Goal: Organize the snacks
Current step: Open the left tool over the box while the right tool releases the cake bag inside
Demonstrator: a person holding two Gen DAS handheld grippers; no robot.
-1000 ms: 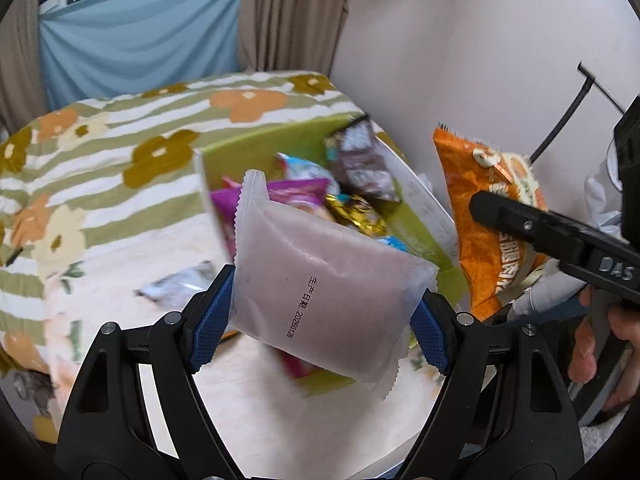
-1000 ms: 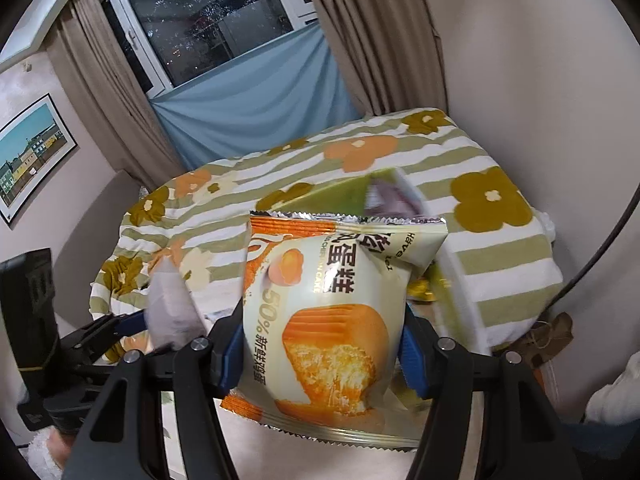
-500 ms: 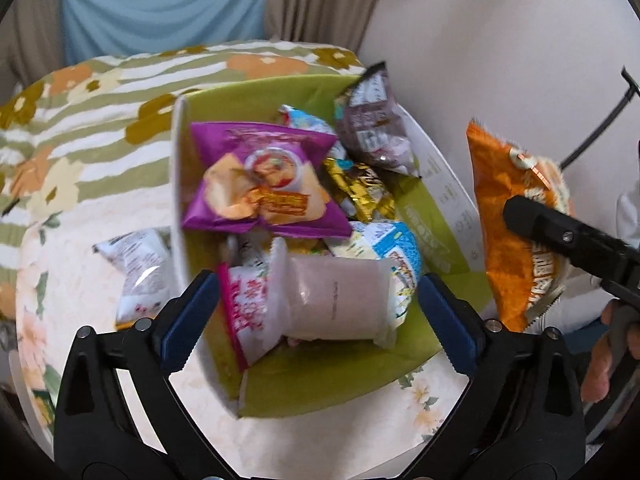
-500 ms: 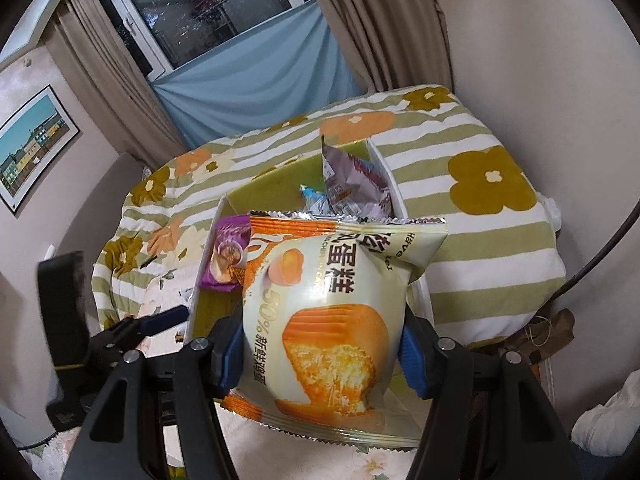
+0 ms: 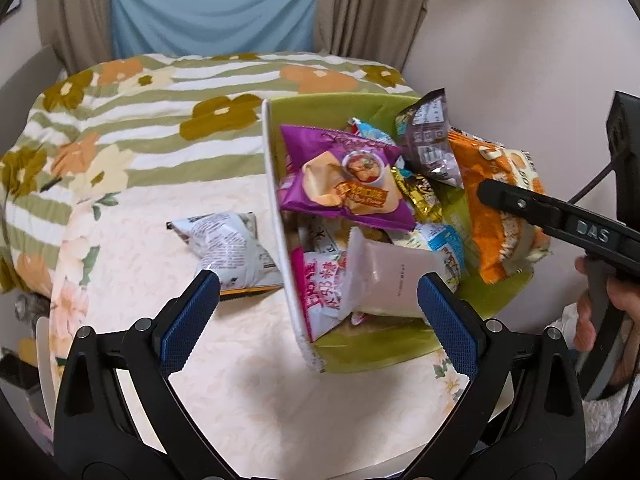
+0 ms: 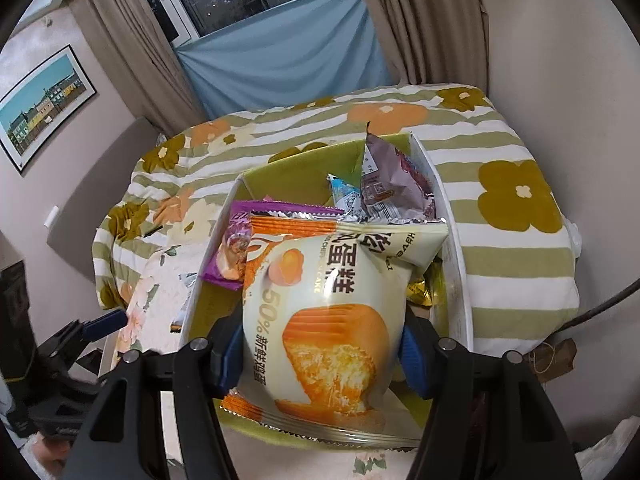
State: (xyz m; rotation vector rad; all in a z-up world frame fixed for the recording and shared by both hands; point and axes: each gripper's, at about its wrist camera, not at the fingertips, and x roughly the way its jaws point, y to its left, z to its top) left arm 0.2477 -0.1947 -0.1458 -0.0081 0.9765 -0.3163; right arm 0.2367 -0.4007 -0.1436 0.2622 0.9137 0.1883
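Cake packet (image 6: 324, 320): orange-and-cream pillow bag, clamped at its lower sides between the pads of the right gripper (image 6: 320, 356), hanging over the near end of the green box (image 6: 456, 240).
Handling: judged light and puffy with trapped air; the film looks glossy and likely slick, and the sponge cake inside would crush under a hard squeeze.
Hold: across the middle of the bag as now, or by a crimped seam, seems the safer purchase.
Left gripper (image 5: 316, 312): jaws spread wide, nothing between the pads.
Frosted pink packet (image 5: 384, 276): lying in the box's near end, on other wrappers, free of the pads.
Purple bag (image 5: 344, 180): resting across the pile in the box.
Stray packet (image 5: 228, 248): white, printed, crumpled, on the floral cloth (image 5: 120, 240) just outside the box wall; soft, probably light, best taken across its body.
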